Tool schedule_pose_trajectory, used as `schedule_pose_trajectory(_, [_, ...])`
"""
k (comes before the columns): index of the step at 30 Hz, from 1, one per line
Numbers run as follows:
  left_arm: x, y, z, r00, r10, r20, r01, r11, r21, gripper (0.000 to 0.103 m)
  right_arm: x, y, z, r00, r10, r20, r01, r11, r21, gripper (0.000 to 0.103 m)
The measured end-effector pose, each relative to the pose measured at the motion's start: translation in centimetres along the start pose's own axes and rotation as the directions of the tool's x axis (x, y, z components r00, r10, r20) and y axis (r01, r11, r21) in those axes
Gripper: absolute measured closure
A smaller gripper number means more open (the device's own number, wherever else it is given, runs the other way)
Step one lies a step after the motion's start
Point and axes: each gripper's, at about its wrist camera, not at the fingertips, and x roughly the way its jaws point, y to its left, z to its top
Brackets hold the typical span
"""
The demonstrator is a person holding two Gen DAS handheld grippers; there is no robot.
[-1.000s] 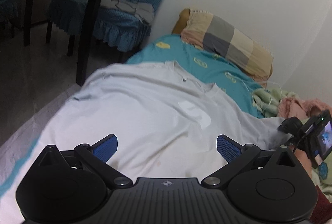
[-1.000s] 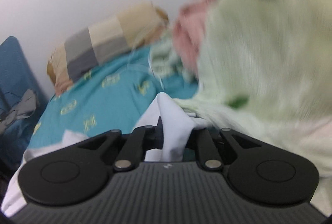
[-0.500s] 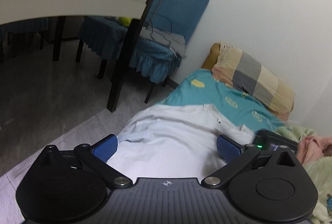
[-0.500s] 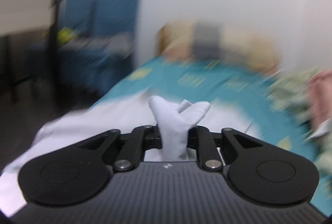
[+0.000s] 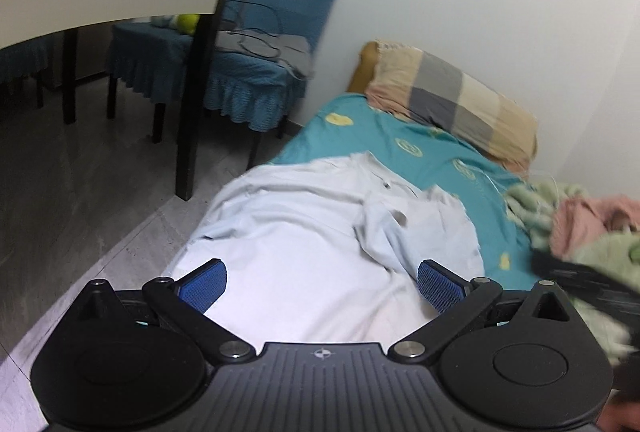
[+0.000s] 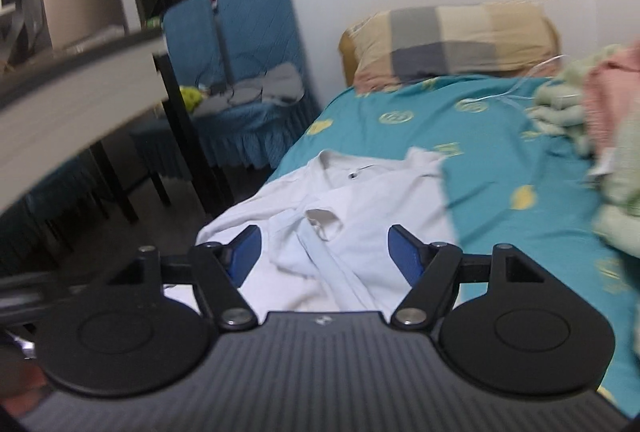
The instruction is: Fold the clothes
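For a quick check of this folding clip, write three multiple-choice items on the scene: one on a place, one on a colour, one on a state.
1. Where does the checked pillow lie?
A. At the far end of the bed, against the wall
B. On the blue chair
C. On the floor under the table

2. What colour is the bed sheet?
A. Plain grey
B. Teal with yellow motifs
C. Red with stripes

3. How does the right gripper stand toward the white T-shirt?
A. Clamped on a bunch of its cloth
B. Jaws apart, nothing pinched between the pads
C. Shut with nothing in it

Answers:
1 A: the pillow rests where the sheet meets the wall.
2 B: teal cloth with yellow marks runs beside the shirt.
3 B: the jaws are opening and the shirt's side flap lies folded over the body, free of both blue pads.
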Motion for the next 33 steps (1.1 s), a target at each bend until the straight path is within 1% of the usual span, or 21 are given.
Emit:
schedule_pose_trajectory(3, [-1.3,-1.6,-1.5,0.999,-0.033,-0.027,0.035,0.998,0.050,0.000,-7.1,-0.6,-0.6,0.999,-0.028,0.032,0.027,0.999,0.038,0.031])
schedule_pose_trajectory(5, [-2.3,-2.9,-2.6,0.997,-0.070,-0.042,0.073,0.993,0.091,0.001,-10.7,-1.5,-1.5,0.998,-0.037,0.041,0.034,0.996,0.079,0.031])
schedule_pose_trajectory(7, [-3.4,-4.4,-3.8,0.995,-0.089,-0.046,0.095,0.984,0.151,0.002,-13.8,-2.6,-2.9,0.998,-0.055,0.042,0.049,0.991,0.124,0.031])
schedule_pose_trajectory(9, [-4.2,-6.2,-5.0,0.994,-0.097,-0.056,0.107,0.971,0.216,0.004,-16.4,-3.8,-4.6,0.994,-0.085,0.067,0.072,0.982,0.176,0.031])
schedule_pose_trajectory(10, [-4.5,-6.9,-5.5,0.992,-0.109,-0.066,0.122,0.965,0.233,0.004,-17.3,-4.6,-5.2,0.992,-0.098,0.075,0.082,0.976,0.200,0.031])
schedule_pose_trajectory(14, [-5.9,-9.7,-7.8,0.981,-0.159,-0.109,0.185,0.940,0.288,0.007,-19.2,-7.9,-6.4,0.984,-0.147,0.097,0.116,0.954,0.275,0.031])
schedule_pose_trajectory(15, [-6.2,-10.4,-8.7,0.976,-0.171,-0.131,0.204,0.932,0.300,0.009,-19.6,-8.8,-6.6,0.982,-0.160,0.098,0.125,0.948,0.293,0.031])
schedule_pose_trajectory(17, [-6.6,-11.9,-10.4,0.960,-0.204,-0.191,0.256,0.916,0.310,0.012,-19.3,-10.4,-6.6,0.980,-0.184,0.074,0.152,0.935,0.319,0.031])
schedule_pose_trajectory(20, [-7.3,-14.5,-13.5,0.928,-0.256,-0.271,0.333,0.895,0.296,0.016,-19.0,-12.8,-6.7,0.978,-0.205,0.040,0.177,0.916,0.359,0.030])
schedule_pose_trajectory(22, [-7.7,-16.4,-15.6,0.903,-0.289,-0.319,0.382,0.879,0.286,0.021,-19.0,-14.2,-6.8,0.978,-0.207,0.026,0.180,0.901,0.395,0.030])
schedule_pose_trajectory(24, [-8.4,-18.6,-17.5,0.887,-0.305,-0.345,0.419,0.846,0.329,0.023,-19.0,-15.2,-6.8,0.980,-0.195,0.028,0.167,0.898,0.407,0.030])
schedule_pose_trajectory(26, [-8.5,-20.7,-19.5,0.882,-0.301,-0.363,0.439,0.806,0.397,0.024,-19.2,-16.0,-6.9,0.981,-0.190,0.031,0.160,0.894,0.419,0.030])
schedule_pose_trajectory(27, [-8.5,-21.8,-20.5,0.879,-0.299,-0.371,0.448,0.784,0.430,0.025,-19.3,-16.4,-7.0,0.982,-0.188,0.031,0.157,0.891,0.427,0.030])
schedule_pose_trajectory(29, [-8.0,-23.2,-21.9,0.874,-0.288,-0.393,0.460,0.753,0.470,0.029,-19.5,-17.2,-7.1,0.982,-0.185,0.032,0.151,0.883,0.444,0.030])
schedule_pose_trajectory(31, [-7.2,-23.8,-23.0,0.862,-0.280,-0.422,0.474,0.739,0.479,0.032,-19.6,-17.9,-7.1,0.983,-0.178,0.030,0.143,0.869,0.473,0.030])
schedule_pose_trajectory(32, [-6.7,-24.0,-23.5,0.855,-0.270,-0.442,0.479,0.736,0.478,0.039,-19.6,-18.2,-7.1,0.984,-0.174,0.031,0.138,0.864,0.484,0.030])
schedule_pose_trajectory(33, [-6.2,-24.1,-24.0,0.848,-0.259,-0.463,0.485,0.733,0.478,0.049,-19.6,-18.4,-7.2,0.985,-0.170,0.032,0.132,0.860,0.493,0.030])
